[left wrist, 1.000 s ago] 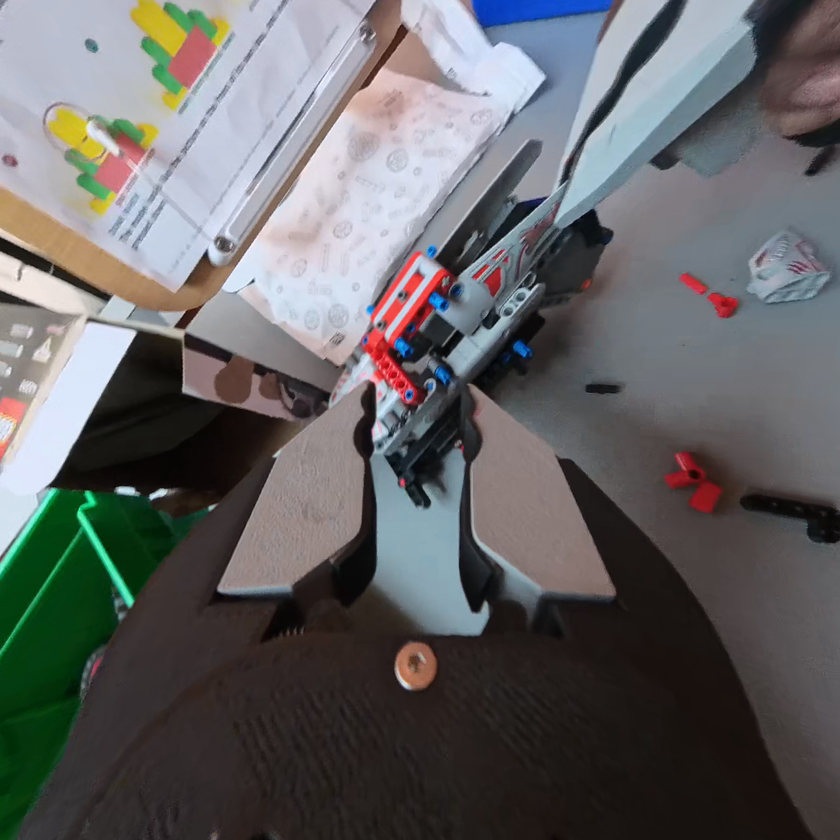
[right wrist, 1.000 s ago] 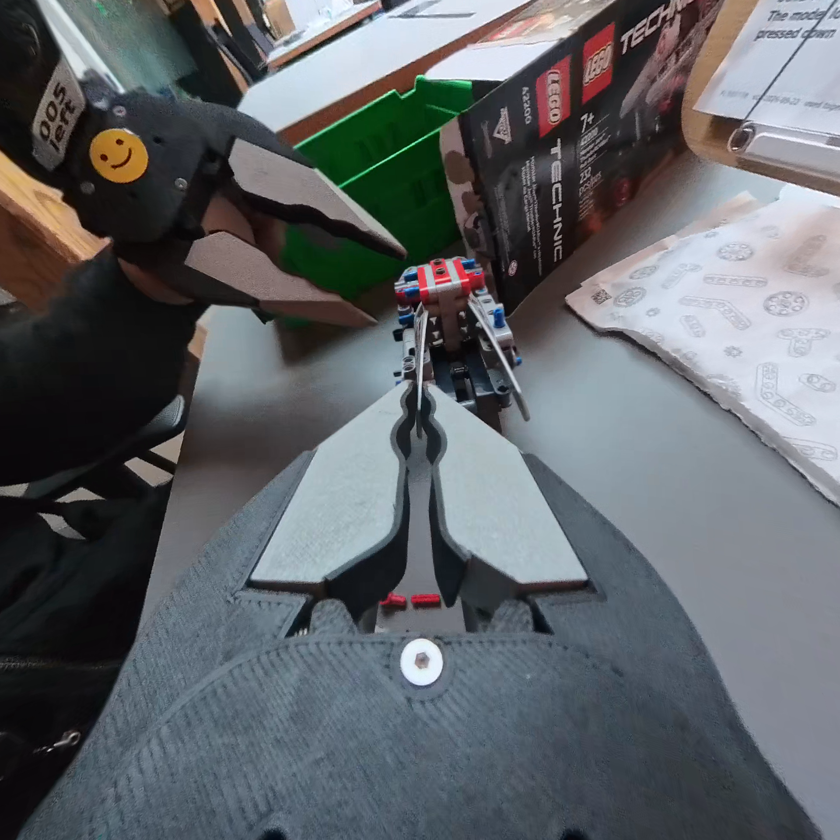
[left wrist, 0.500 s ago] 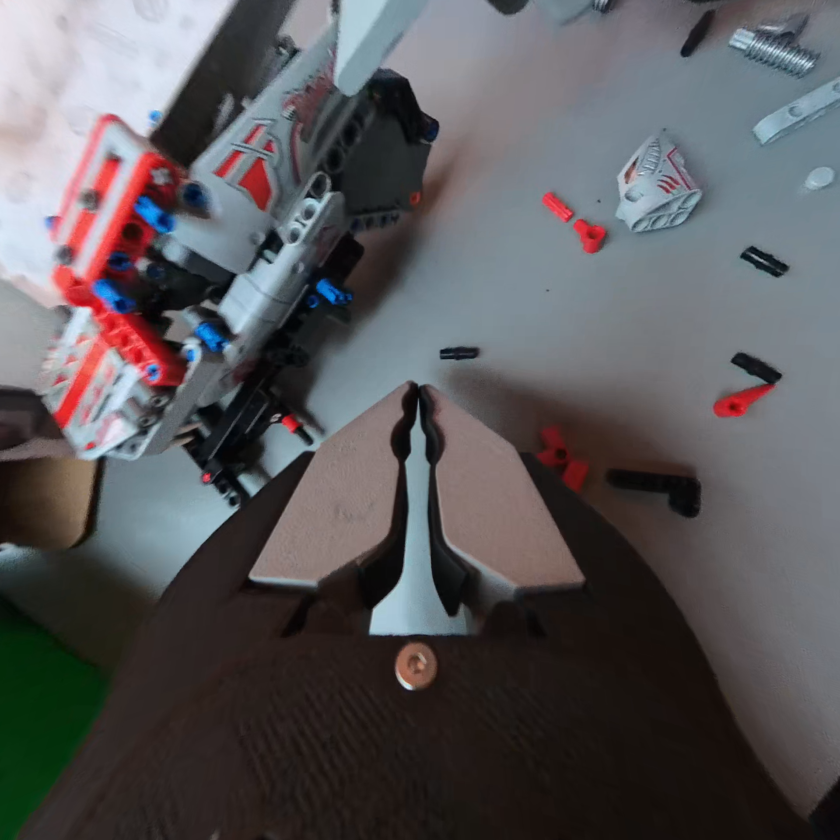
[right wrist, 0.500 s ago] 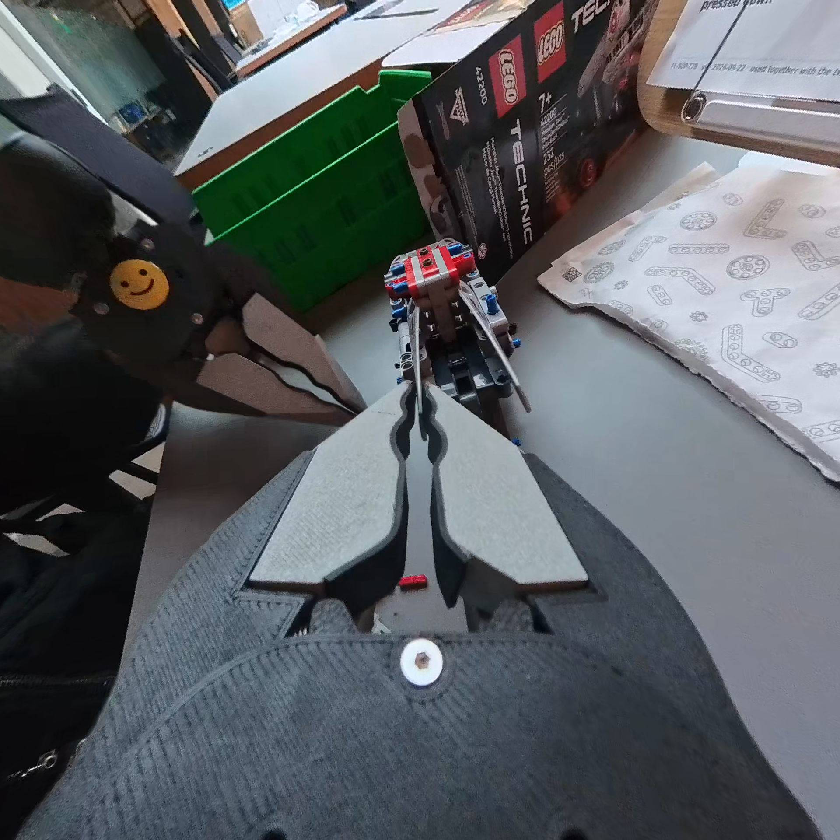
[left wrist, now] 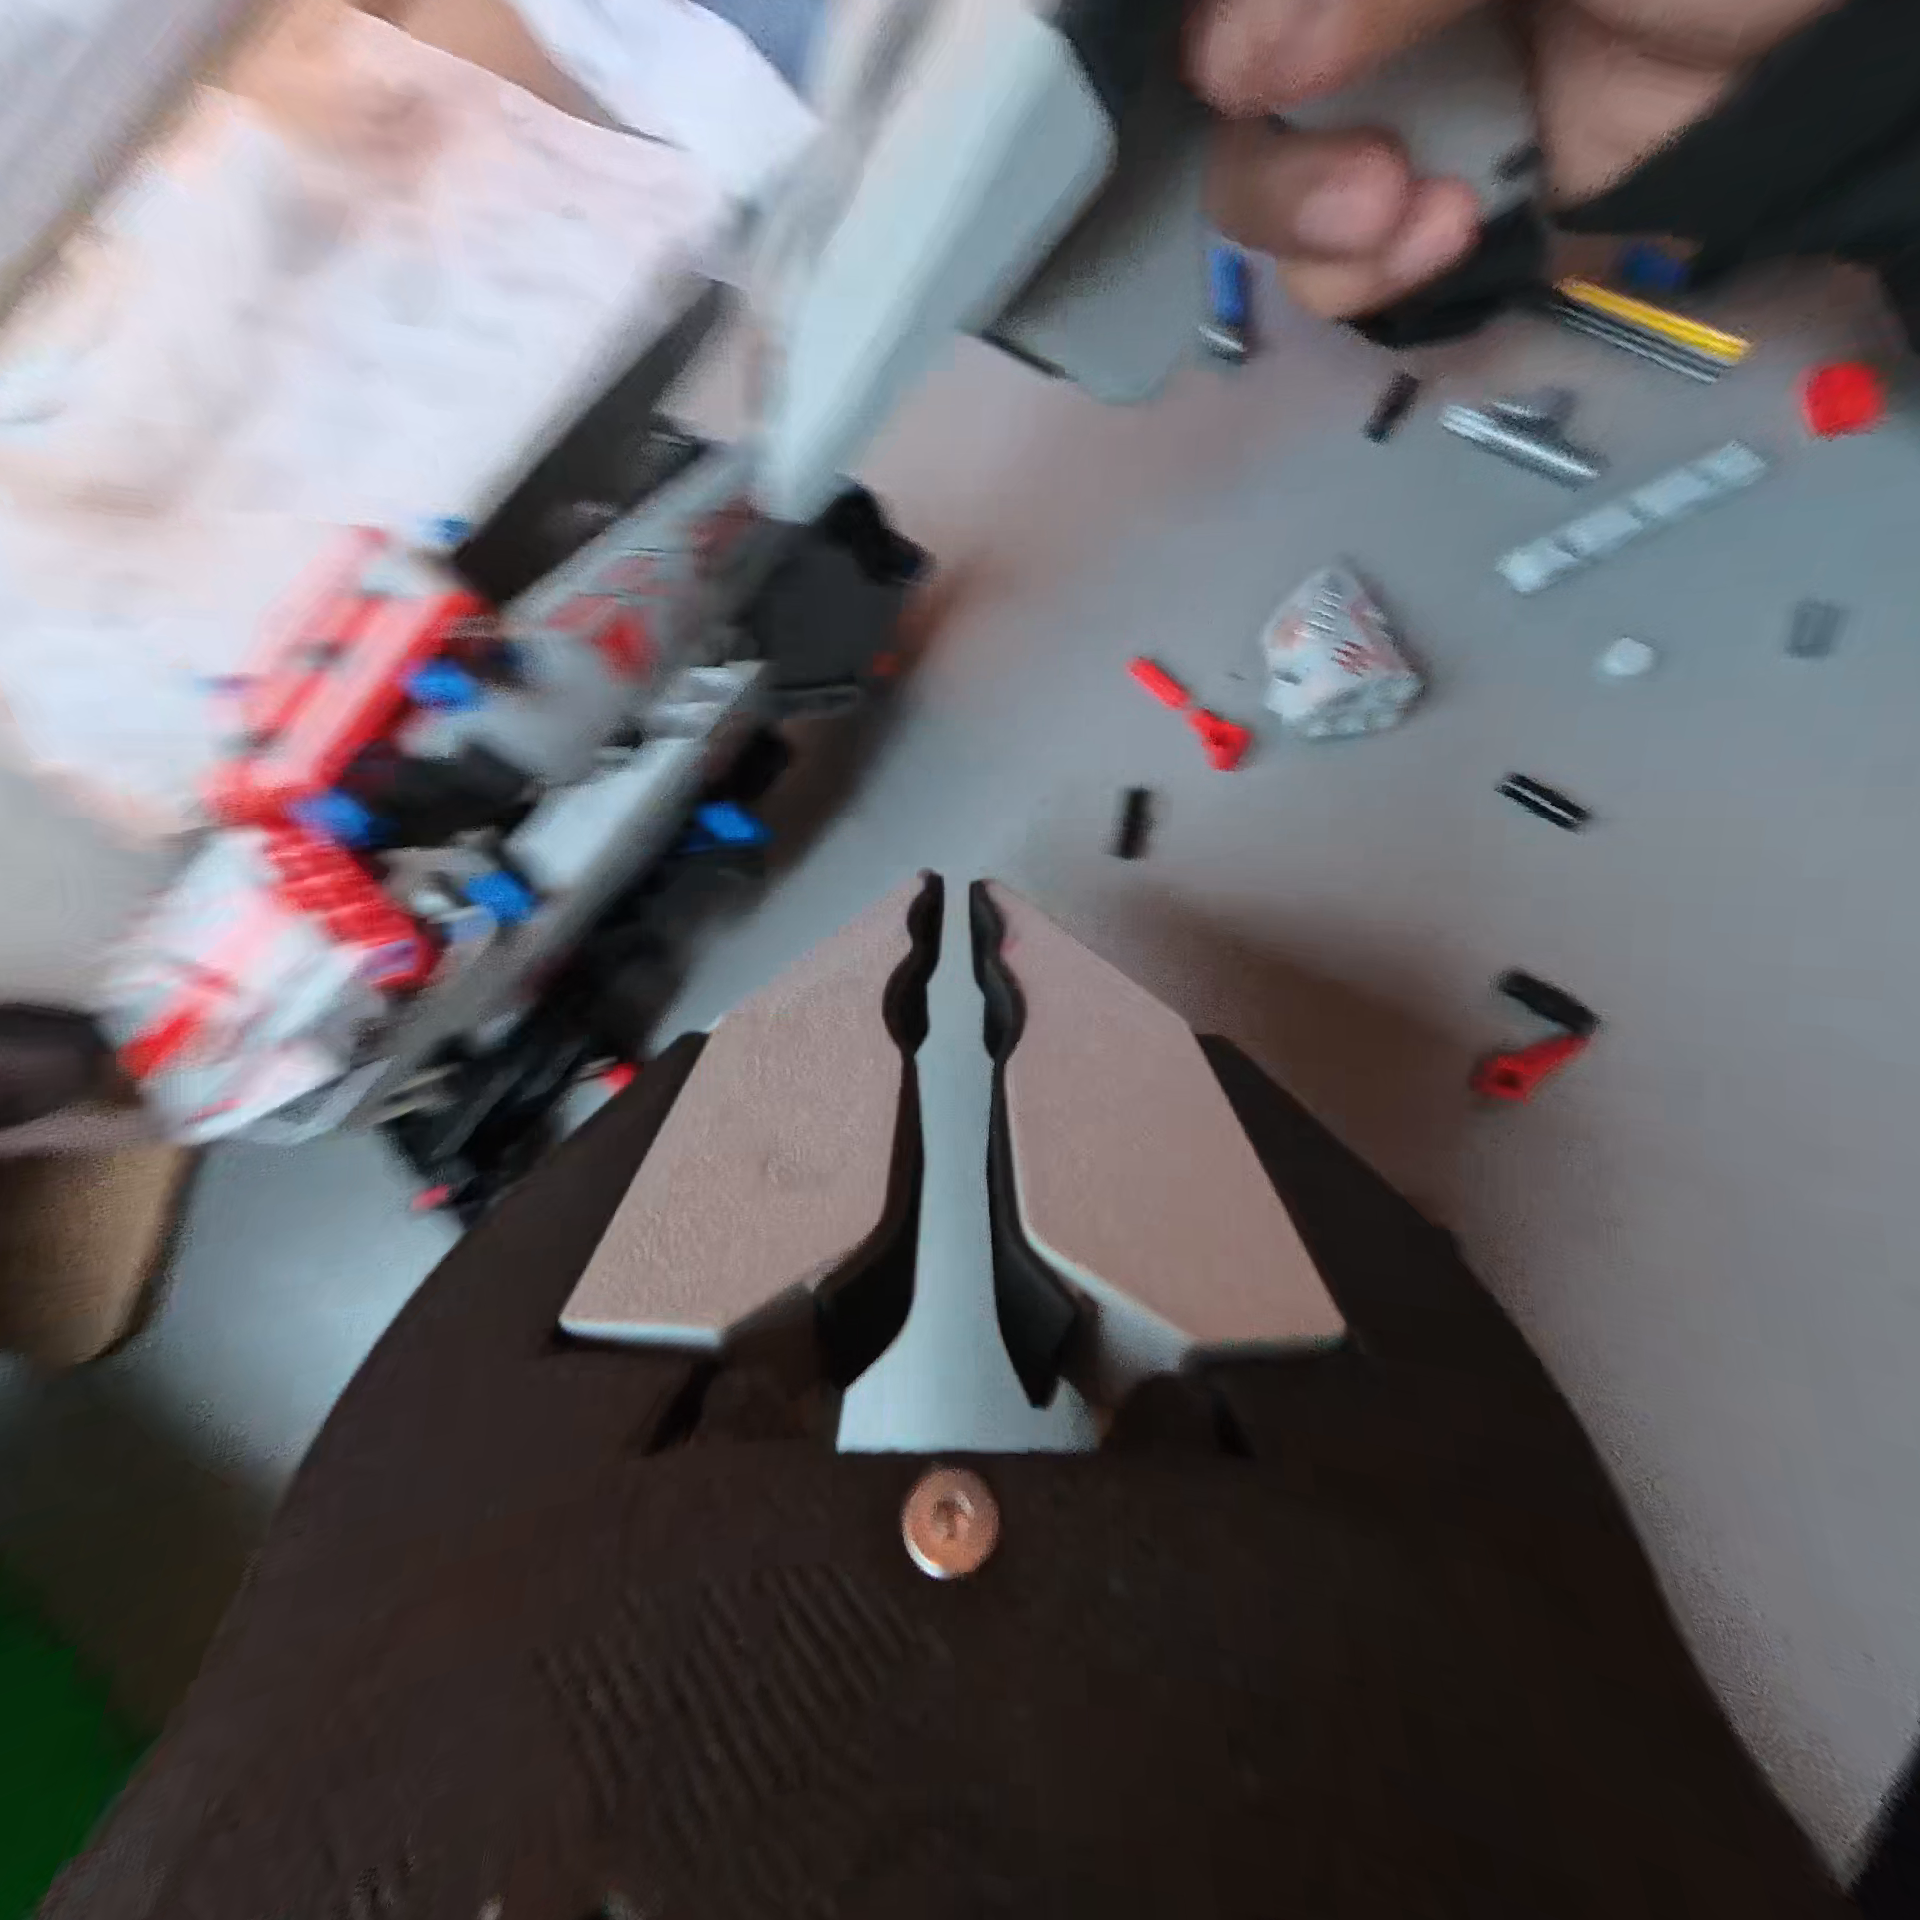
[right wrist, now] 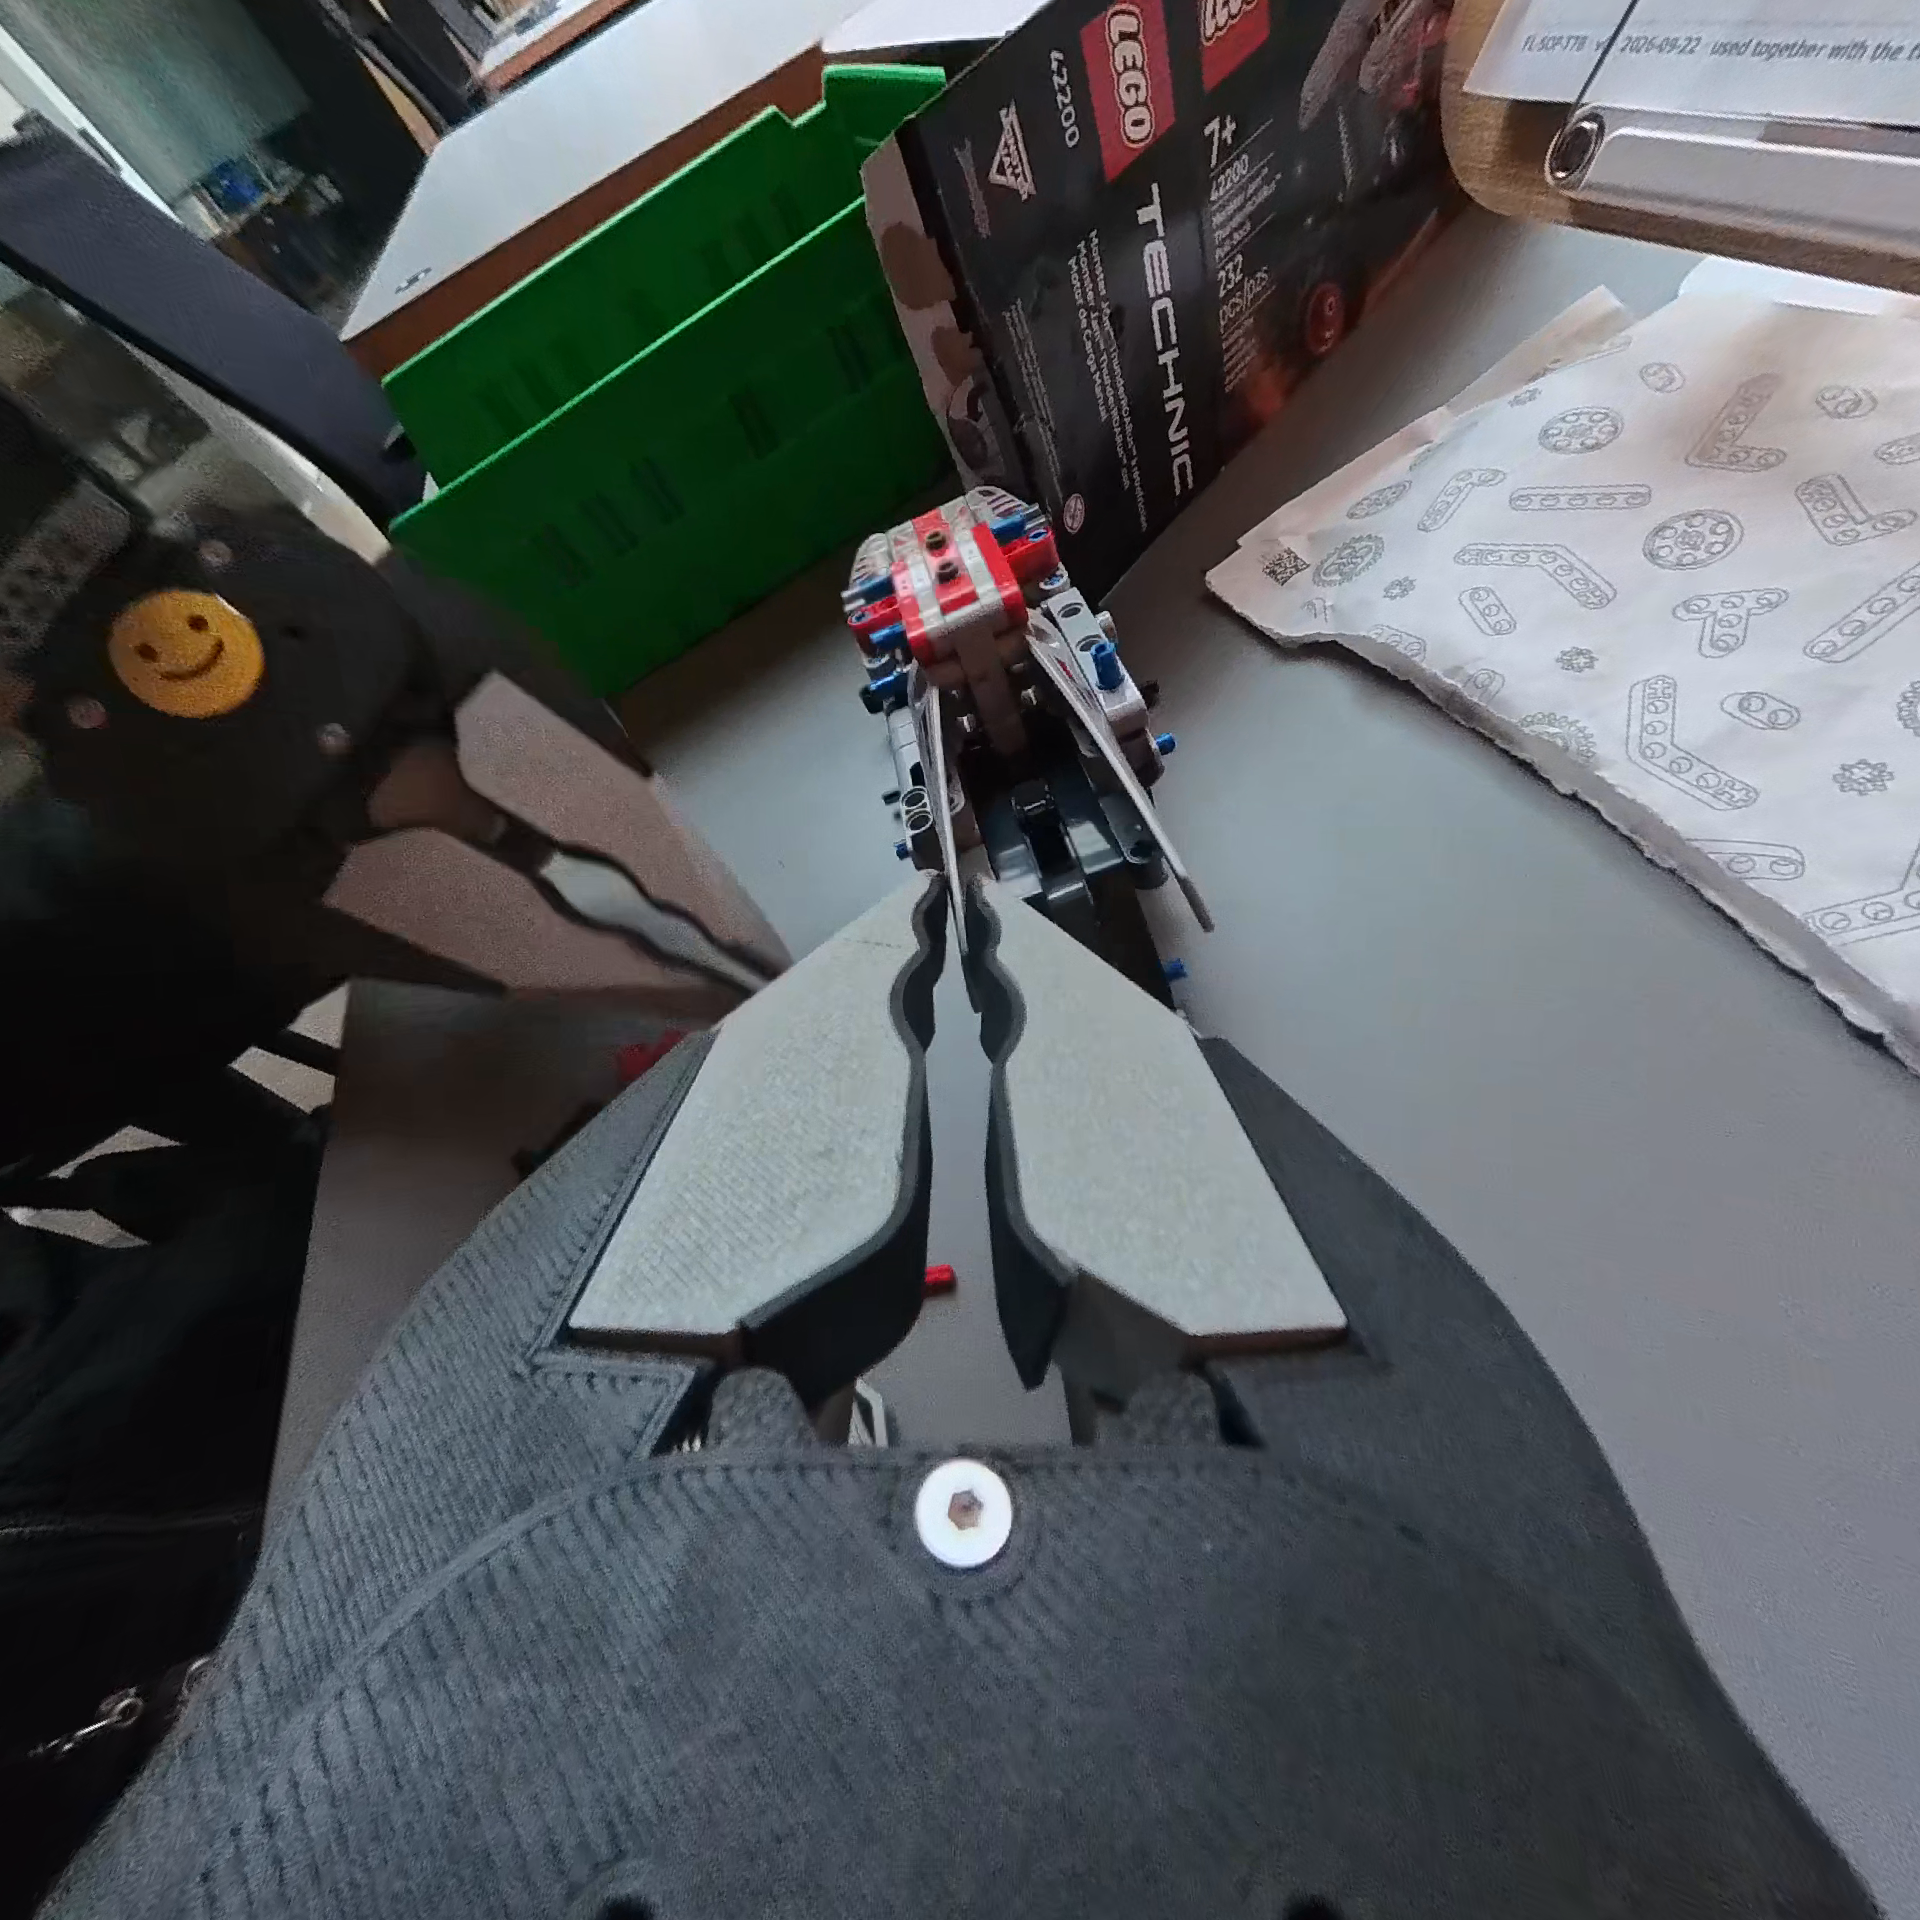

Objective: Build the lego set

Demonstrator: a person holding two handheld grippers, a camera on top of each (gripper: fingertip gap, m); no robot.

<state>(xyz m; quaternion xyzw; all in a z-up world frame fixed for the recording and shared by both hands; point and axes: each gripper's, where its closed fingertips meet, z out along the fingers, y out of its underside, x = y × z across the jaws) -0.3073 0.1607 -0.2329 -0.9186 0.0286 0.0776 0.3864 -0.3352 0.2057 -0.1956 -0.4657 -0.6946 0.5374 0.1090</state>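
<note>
Red, grey and black, the half-built lego model (right wrist: 987,707) stands on the grey table (right wrist: 1507,1091) straight ahead of the right gripper (right wrist: 958,896), whose jaws are pinched on a thin grey panel at the model's near end, apparently steadying it. The left gripper (left wrist: 948,885) hovers just beside the model, which lies blurred off its left finger; its jaws are nearly together with only a slit between them and nothing held. Loose parts are scattered ahead and to the right of its fingers: a short black pin (left wrist: 1130,823) lies nearest the tips, a red connector (left wrist: 1195,709) and a white printed panel piece (left wrist: 1340,667) farther off. The step looks like fetching the next part. That likely calls for widening the left jaws, lowering over the pin and closing on it.
</note>
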